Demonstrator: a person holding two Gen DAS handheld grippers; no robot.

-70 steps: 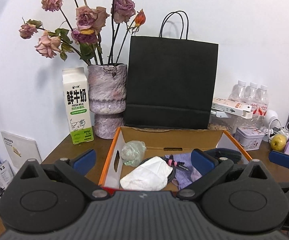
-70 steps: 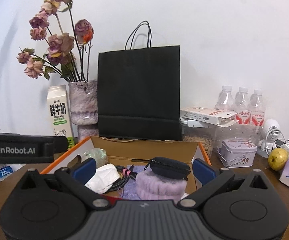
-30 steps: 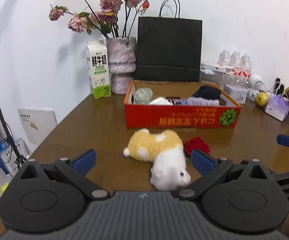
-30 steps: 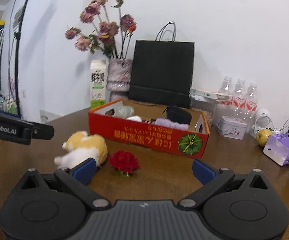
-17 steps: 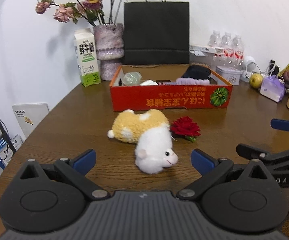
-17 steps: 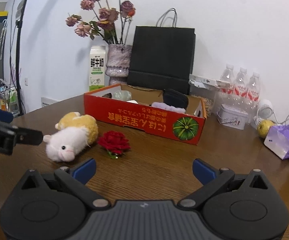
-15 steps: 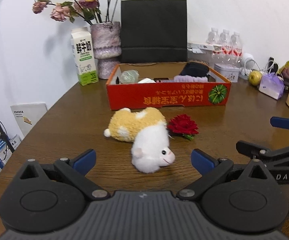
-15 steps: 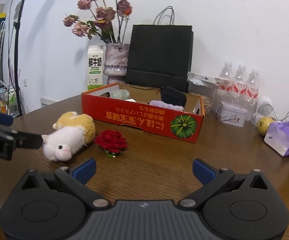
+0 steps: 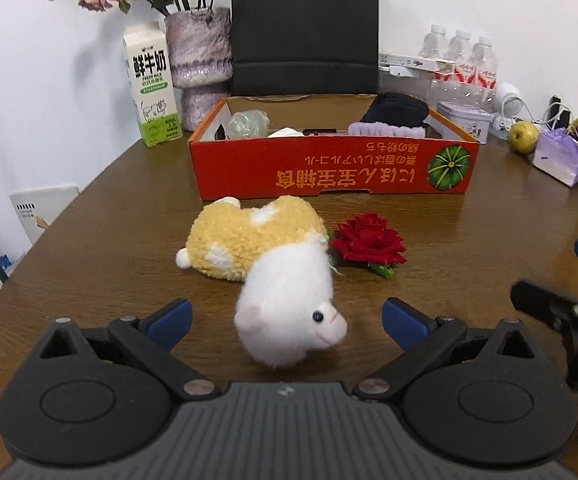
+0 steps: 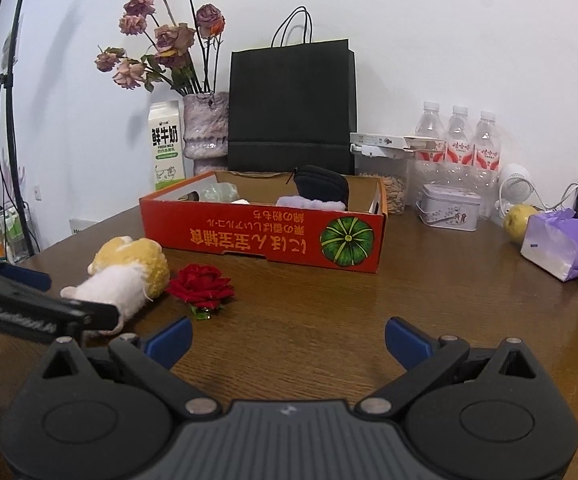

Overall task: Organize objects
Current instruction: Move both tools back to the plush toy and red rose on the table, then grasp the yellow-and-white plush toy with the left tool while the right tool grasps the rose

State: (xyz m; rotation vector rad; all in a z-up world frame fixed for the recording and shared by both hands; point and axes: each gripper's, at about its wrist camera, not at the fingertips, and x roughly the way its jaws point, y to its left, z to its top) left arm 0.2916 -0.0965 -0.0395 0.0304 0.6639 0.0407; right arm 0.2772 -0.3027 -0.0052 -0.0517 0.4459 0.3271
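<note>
Plush toy (image 9: 273, 264), yellow at the back and white at the head, is lying on its side in the middle of your left wrist frame, on the brown table (image 9: 109, 216); its white face is sitting between the two blue-tipped fingers of your left gripper (image 9: 285, 318), whose jaws are standing wide apart and gripping nothing; I cannot tell whether the fingers are touching the fur. A red rose (image 9: 369, 240) is lying just beside the toy, toward the centre right of that frame, its petals close against the white fur. Above both, in the upper middle, the red box (image 9: 329, 172) is sitting open on the table, holding a black pouch (image 9: 397, 106), a purple cloth (image 9: 385, 130) and a pale green bundle (image 9: 247, 122). A milk carton (image 9: 151, 88), a vase (image 9: 199, 60) of dried flowers and a black paper bag (image 9: 305, 28) are standing behind the box in the upper part of the frame.

In your right wrist frame, your right gripper (image 10: 289, 336) is hovering low over bare table at the bottom centre, jaws spread and empty; the toy and rose are lying at the centre left, with your left gripper reaching in from the left edge. An apple (image 10: 521, 216) and a purple bag (image 10: 561, 244) are sitting at the right.
</note>
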